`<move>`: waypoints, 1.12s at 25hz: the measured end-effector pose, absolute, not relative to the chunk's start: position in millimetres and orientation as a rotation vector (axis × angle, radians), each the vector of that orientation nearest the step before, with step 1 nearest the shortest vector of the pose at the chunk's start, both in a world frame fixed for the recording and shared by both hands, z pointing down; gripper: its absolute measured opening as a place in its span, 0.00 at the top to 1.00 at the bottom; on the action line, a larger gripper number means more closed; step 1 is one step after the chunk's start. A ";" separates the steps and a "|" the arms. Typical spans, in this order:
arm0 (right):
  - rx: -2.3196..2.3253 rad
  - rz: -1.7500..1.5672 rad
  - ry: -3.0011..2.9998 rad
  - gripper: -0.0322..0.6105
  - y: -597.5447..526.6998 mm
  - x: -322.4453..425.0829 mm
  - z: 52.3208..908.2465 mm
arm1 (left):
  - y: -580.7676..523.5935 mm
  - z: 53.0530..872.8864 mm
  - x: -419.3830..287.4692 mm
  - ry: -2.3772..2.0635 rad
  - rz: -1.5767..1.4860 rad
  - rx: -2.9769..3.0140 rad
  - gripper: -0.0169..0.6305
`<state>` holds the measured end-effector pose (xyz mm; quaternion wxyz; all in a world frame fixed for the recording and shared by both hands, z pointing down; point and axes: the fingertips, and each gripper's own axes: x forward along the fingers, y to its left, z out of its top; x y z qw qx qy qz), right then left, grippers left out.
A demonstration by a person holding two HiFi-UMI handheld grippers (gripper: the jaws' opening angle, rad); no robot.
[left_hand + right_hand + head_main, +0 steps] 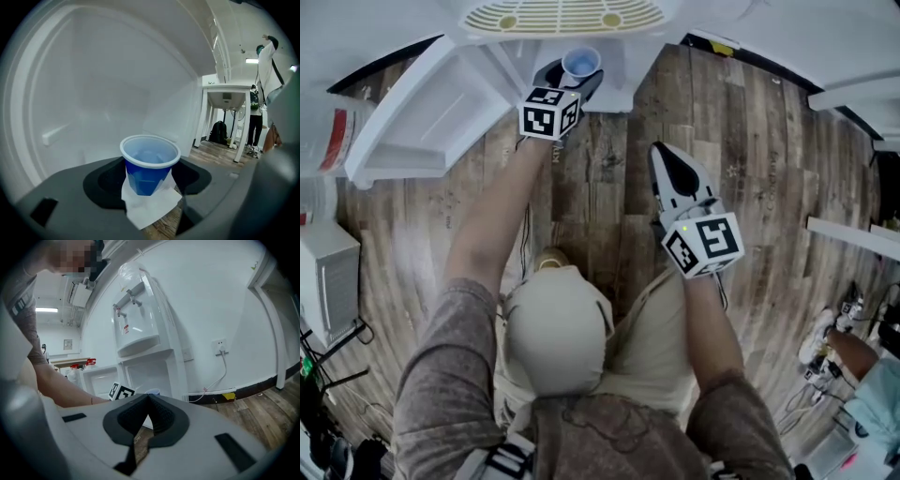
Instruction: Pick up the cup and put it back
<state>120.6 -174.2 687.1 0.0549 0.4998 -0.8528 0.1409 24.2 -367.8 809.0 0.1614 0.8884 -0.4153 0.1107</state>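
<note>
Wood-plank floor, white water dispenser, blue cup in the left gripper.
Left gripper clamps the blue cup, pads on its sides as only its own view shows, at the dispenser's open cabinet; right gripper, jaws together and empty, hangs nearer; its view alone shows the taps.

the cup sits between the two sides of the left claw at 12 o'clock, just in front of the water machine. the machine's open door is at 10 o'clock. the right claw is at 1 o'clock, over the floor, well apart from the cup.
</note>
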 end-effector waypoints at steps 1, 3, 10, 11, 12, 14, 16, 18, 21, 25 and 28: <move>1.515 0.430 -2.587 0.95 -174.7 120.4 689.2 | -363.6 802.2 21.8 -1.183 0.307 2.542 0.51; 1.515 0.437 -2.580 0.95 -176.1 121.5 692.8 | -356.1 788.9 16.3 -1.182 0.289 2.546 0.51; 1.519 0.447 -2.539 0.95 -177.7 127.7 704.4 | -322.5 742.1 -3.8 -1.168 0.267 2.569 0.51; 1.518 0.449 -2.539 0.95 -177.6 127.9 705.0 | -317.1 735.4 -5.3 -1.164 0.267 2.572 0.51; 1.521 0.455 -2.540 0.95 -177.5 127.8 705.2 | -311.8 728.9 -6.9 -1.161 0.270 2.577 0.51; 1.526 0.472 -2.550 0.95 -177.1 125.9 704.2 | -301.8 715.1 -10.4 -1.156 0.270 2.588 0.51; 1.510 0.464 -2.563 0.95 -176.4 121.6 702.6 | -291.5 700.9 -13.7 -1.153 0.249 2.591 0.51; 1.485 0.438 -2.570 0.95 -175.0 117.2 701.9 | -279.7 688.2 -16.4 -1.152 0.223 2.585 0.51; 1.473 0.437 -2.573 0.95 -173.8 114.2 702.6 | -258.2 674.0 -18.1 -1.153 0.199 2.577 0.51; 1.476 0.462 -2.587 0.95 -178.4 109.6 703.8 | -228.0 664.7 -17.0 -1.131 0.226 2.605 0.51; 1.479 0.465 -2.602 0.95 -180.6 107.2 702.9 | -208.2 664.6 -20.7 -1.122 0.235 2.597 0.51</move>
